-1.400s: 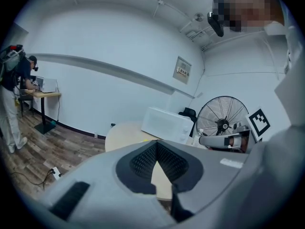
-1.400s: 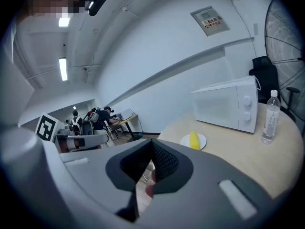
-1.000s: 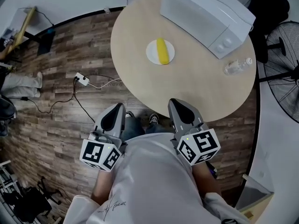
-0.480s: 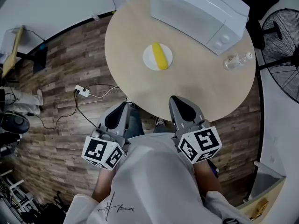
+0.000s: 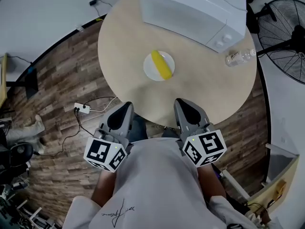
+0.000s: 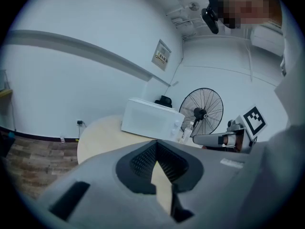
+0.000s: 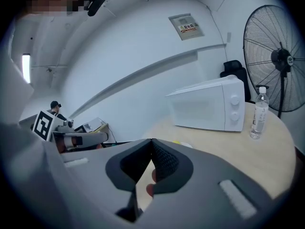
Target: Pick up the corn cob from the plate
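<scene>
While closed (both), left hand-held gripper (image 5: 125, 106), right hand-held gripper (image 5: 184, 102), short of corn cob (image 5: 159, 64).

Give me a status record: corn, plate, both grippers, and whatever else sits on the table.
corn cob: lying on the plate, untouched
plate: white, mid-table
left gripper: shut, empty, at the table's near edge
right gripper: shut, empty, over the near edge
table: round, light wood
also on table: microwave, water bottle
</scene>
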Demonstrator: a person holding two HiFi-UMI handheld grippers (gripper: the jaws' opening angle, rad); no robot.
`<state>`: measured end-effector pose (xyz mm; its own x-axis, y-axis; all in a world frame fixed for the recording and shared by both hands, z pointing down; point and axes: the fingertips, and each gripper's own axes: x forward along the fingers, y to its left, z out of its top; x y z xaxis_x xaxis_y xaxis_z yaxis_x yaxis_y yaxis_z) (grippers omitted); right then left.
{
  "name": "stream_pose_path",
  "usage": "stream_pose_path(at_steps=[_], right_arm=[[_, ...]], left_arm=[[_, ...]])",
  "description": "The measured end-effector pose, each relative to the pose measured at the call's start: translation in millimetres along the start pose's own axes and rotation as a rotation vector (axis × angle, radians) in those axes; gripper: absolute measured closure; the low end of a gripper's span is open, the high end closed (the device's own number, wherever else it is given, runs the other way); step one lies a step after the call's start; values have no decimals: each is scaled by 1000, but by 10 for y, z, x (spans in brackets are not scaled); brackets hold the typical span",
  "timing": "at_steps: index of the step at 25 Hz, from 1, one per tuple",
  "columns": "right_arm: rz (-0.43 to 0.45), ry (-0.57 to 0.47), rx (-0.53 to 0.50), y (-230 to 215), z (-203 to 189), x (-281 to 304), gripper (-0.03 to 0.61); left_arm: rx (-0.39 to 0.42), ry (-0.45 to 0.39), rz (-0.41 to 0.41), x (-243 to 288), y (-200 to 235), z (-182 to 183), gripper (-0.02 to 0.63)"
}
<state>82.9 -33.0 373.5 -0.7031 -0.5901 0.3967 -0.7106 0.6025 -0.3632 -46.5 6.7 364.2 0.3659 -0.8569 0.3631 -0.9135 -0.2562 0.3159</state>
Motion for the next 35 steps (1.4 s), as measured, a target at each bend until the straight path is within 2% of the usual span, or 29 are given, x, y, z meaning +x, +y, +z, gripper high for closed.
stream_pose_path(at_steps=[9, 18, 23, 26, 31, 35], right_arm=[[-67, 4, 13, 250, 191, 392, 566], [-143, 35, -18, 491, 145, 621, 565], [-263, -39, -4, 463, 220, 640, 565], [-302, -51, -14, 460, 238, 628, 565], [-254, -60, -49, 506, 292, 608, 566], [-253, -41, -66, 405, 324, 636, 566]], left_arm=[[30, 20, -111, 124, 460, 326, 612], [59, 25, -237, 139, 750, 501, 612], [72, 31, -283, 90, 932, 514, 612], [74, 38, -305, 49, 1014, 504, 614], [99, 41, -344, -3, 1053, 500, 615], [104, 44, -357, -23, 1088, 502, 616]])
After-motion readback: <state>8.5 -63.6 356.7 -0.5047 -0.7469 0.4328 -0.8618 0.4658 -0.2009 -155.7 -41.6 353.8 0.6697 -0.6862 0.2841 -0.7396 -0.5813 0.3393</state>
